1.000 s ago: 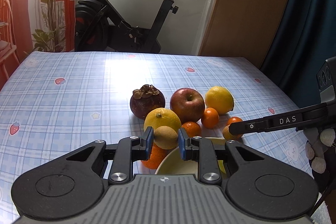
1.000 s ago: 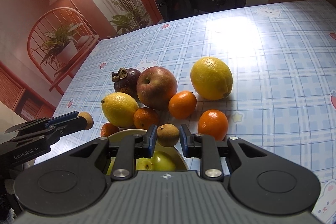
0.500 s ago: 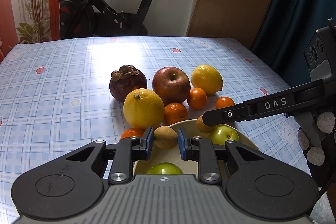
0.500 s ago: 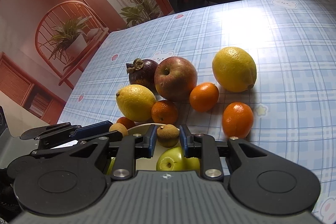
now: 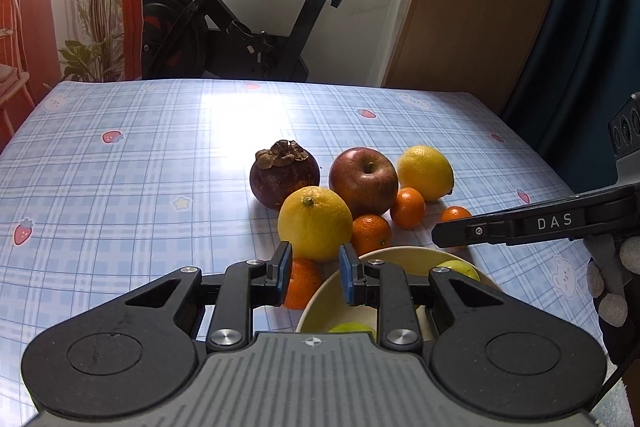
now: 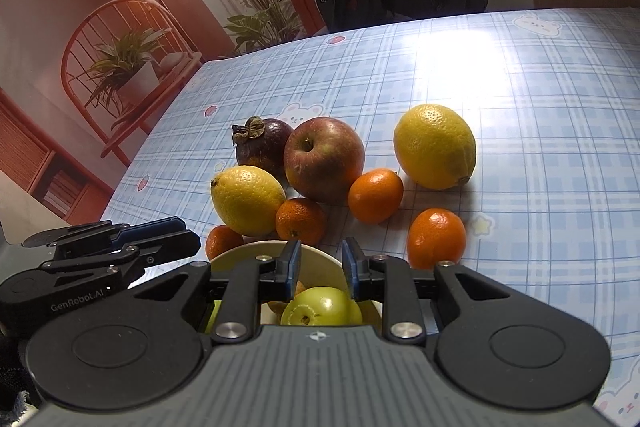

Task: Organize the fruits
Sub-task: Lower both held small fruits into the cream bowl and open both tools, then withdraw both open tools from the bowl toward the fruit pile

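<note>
A cream bowl (image 5: 404,255) (image 6: 256,251) sits at the table's near edge with green apples (image 6: 320,307) (image 5: 456,267) inside; a small brown fruit (image 6: 300,286) lies beside one. Behind it lie two lemons (image 5: 314,223) (image 5: 426,171), a red apple (image 5: 364,181), a mangosteen (image 5: 284,173) and several mandarins (image 5: 372,233). My left gripper (image 5: 313,269) is open and empty over the bowl's left rim. My right gripper (image 6: 320,265) is open and empty over the bowl; it shows in the left wrist view (image 5: 440,235).
The table (image 5: 140,167) has a blue plaid cloth. An exercise bike (image 5: 240,27) stands behind the far edge, a wooden door (image 5: 472,7) and dark curtain (image 5: 592,47) to the right. A chair with a potted plant (image 6: 128,67) stands off the table's left side.
Both grippers held small brown fruits, moved over the bowl and opened. The fruits are out of the jaws, and both grippers have lifted slightly.
</note>
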A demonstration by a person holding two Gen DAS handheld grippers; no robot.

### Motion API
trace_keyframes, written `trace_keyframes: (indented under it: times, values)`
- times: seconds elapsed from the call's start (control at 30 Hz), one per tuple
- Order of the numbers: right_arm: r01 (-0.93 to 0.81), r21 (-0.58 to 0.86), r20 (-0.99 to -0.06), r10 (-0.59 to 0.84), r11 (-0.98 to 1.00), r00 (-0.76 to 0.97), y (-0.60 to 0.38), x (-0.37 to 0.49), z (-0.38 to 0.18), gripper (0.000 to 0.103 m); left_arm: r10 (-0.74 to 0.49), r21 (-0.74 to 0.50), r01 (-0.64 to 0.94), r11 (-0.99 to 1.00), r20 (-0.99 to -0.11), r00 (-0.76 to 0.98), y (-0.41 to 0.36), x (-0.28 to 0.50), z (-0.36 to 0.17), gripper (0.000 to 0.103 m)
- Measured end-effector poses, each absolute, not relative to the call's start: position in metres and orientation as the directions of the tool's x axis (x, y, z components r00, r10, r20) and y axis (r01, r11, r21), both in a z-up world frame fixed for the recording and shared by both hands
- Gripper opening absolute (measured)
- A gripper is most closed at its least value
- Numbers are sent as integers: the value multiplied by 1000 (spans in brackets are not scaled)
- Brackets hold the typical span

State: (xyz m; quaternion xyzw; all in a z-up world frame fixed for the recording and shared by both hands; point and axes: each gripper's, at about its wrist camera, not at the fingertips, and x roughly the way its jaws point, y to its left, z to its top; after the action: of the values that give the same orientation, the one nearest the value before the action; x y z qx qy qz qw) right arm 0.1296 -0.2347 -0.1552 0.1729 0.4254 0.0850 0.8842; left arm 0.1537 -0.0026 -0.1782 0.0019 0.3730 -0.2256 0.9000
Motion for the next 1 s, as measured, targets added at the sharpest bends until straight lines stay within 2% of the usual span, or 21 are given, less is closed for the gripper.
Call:
trace_keyframes:
  times: [0.37, 0.83, 1.0]
  values:
    - [14, 317, -720, 231, 948, 654, -251, 120, -149, 26, -328, -162, 296, 941, -648, 687, 16, 167, -157, 28]
    - [30, 290, -732, 202, 956, 651, -260, 117, -154, 26, -332, -169, 300, 939, -674, 660, 14, 168, -164, 28]
    - [19, 291, -735, 211, 957, 644, -254, 121, -157, 26, -346, -191, 305, 933, -705, 618, 8, 170, -177, 36]
